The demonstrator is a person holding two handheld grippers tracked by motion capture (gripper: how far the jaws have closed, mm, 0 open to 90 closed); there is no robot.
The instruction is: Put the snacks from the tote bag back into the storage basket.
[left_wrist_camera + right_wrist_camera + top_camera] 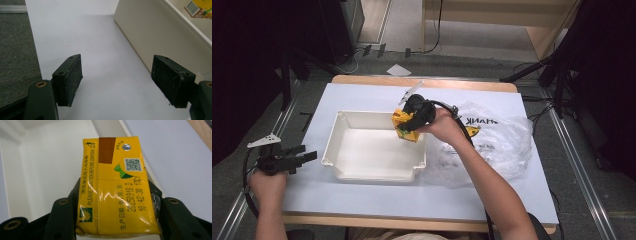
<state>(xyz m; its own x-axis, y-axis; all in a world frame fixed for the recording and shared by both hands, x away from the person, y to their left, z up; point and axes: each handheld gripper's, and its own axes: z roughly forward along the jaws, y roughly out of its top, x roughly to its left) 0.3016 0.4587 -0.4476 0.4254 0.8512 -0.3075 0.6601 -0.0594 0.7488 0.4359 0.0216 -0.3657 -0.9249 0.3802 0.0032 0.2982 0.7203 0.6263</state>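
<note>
My right gripper (408, 127) is shut on a yellow drink carton (404, 126), holding it over the back right corner of the white plastic bin (328, 145). In the right gripper view the yellow drink carton (115, 187) sits clamped between both black jaws, its printed top facing the camera, above the white plastic bin (47, 157). My left gripper (307, 157) rests at the table's left edge, jaws pointing toward the bin. In the left gripper view the left gripper (125, 82) stands open over bare white table, with the bin wall (160, 35) just to its right.
A crumpled clear plastic bag (492, 142) lies on the table right of the bin, under the right forearm. The white tabletop (362, 200) has free room in front of the bin. Dark stands and cables surround the table.
</note>
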